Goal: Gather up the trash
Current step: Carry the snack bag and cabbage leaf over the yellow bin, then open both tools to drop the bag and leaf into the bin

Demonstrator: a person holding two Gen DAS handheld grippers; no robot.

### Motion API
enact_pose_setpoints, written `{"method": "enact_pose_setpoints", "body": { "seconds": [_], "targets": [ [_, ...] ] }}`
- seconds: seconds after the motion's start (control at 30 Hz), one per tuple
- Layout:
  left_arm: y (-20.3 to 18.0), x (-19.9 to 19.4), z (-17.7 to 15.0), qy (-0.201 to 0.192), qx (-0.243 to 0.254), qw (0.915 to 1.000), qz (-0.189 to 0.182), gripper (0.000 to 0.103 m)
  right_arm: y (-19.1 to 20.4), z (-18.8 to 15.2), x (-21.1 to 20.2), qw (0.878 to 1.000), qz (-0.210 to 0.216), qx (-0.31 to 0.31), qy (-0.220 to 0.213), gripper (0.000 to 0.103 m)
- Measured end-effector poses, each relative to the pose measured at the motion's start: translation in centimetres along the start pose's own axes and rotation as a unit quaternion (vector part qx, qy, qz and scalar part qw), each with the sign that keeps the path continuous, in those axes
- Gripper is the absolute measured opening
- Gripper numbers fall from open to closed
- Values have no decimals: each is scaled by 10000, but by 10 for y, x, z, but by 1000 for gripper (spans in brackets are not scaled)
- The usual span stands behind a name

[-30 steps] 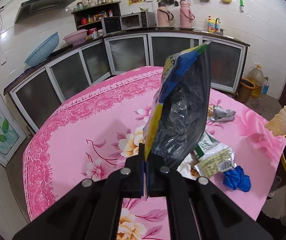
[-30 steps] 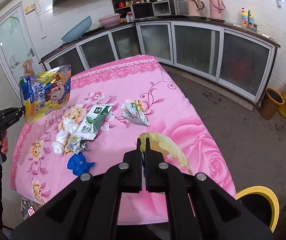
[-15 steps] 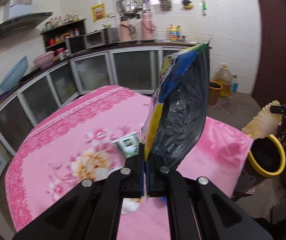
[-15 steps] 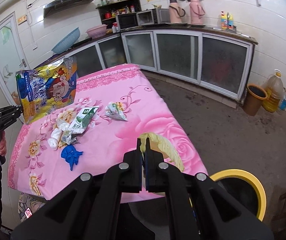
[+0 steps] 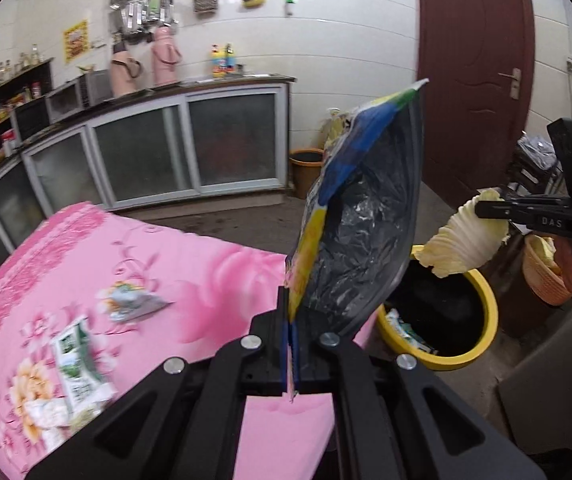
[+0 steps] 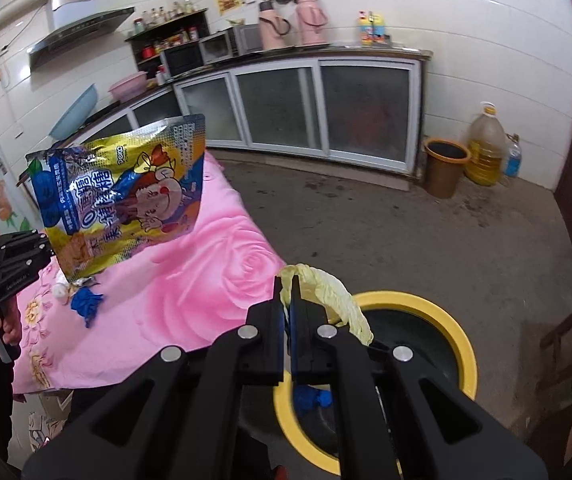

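Foil snack bag (image 5: 359,240) clamped in our left gripper (image 5: 290,354), cabbage leaf (image 6: 327,300) in our right gripper (image 6: 286,334); we are carrying both toward the yellow-rimmed bin (image 6: 455,332); next, releasing over its mouth.

A home kitchen: tiled walls, range hood (image 6: 82,28), microwave (image 6: 232,42), hanging utensils (image 5: 146,10), counter cabinets (image 6: 325,108).

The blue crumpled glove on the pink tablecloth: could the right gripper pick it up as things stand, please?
Probably not yet. The right gripper is shut on a pale yellow cabbage leaf above the yellow-rimmed bin, with the blue crumpled glove well off to its side.
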State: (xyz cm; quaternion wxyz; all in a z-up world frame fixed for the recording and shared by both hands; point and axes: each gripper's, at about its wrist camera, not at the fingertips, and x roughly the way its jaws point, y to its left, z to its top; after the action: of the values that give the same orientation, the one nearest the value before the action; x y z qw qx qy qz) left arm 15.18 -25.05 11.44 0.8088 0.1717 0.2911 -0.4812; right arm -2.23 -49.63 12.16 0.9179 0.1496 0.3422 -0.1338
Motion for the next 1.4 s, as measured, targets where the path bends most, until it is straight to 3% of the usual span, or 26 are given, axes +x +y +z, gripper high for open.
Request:
{"method": "enact_pose_setpoints", "body": {
  "seconds": [0.33, 0.57, 0.77, 1.0, 1.13, 1.2, 1.23, 1.27, 1.33, 1.4],
  "targets": [
    [-73, 62, 10, 236, 313, 9965, -745, 1, -59, -33, -1, 9982, -262, 513, 146, 1],
    [-109, 94, 12, 402, 392, 9931, -1032, 1, -83, -56, 8, 9962, -321, 753, 304, 1],
    [-135, 132, 4, 844, 419, 9873, -1282, 1, -92, -77, 19, 9944, -367, 847, 510, 1],
    [-155, 174, 12, 1709, 554, 9737, -1399, 1, -105, -95, 29, 9910, -388, 1032, 753, 1],
    [-165, 183, 19, 1831, 690, 9715, -1341, 1, -110, -99, 33, 9899, -360, 1124, 791, 2],
    [-168, 186, 24, 1872, 637, 9700, -1415, 8, -115, -101, 34, 9886, -343, 1224, 805, 3],
    [-169, 186, 25, 1868, 608, 9702, -1417, 21, -119, -101, 34, 9880, -329, 1269, 822, 3],
    [-171, 187, 26, 1858, 581, 9715, -1356, 43, -120, -101, 35, 9875, -326, 1284, 848, 3],
    [-174, 186, 27, 1782, 523, 9742, -1286, 66, -122, -100, 34, 9872, -378, 1288, 859, 3],
    [-172, 184, 30, 1744, 408, 9743, -1364, 70, -124, -101, 33, 9868, -388, 1313, 867, 3]
  ]
}}
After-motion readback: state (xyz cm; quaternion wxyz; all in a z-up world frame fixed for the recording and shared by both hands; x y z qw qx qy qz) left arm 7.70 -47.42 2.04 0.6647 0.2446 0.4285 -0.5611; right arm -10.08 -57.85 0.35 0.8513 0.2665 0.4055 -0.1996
